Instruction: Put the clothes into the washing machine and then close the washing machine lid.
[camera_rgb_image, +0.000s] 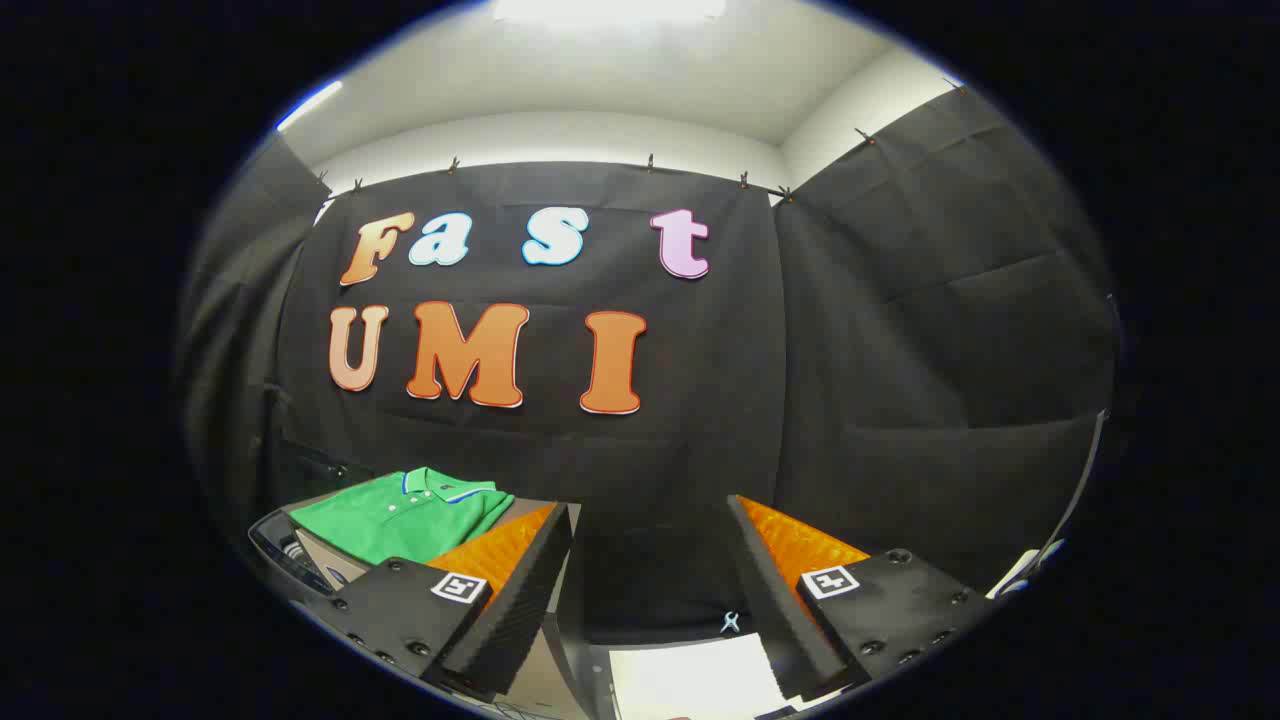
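A folded green polo shirt (405, 515) with a blue-and-white trimmed collar lies on a flat surface (325, 552) to the left, just beyond my left finger. My gripper (650, 540) is open, its two fingers spread wide with nothing between them. The left finger (500, 590) partly covers the shirt's near right corner. A dark rounded rim (285, 560) shows beside the shirt at the far left; I cannot tell what it belongs to.
The booth's black cloth wall (700, 450) hangs close ahead and wraps round to the right. A white surface (690, 675) lies low between the fingers. A small clip (730, 622) hangs at the cloth's lower hem.
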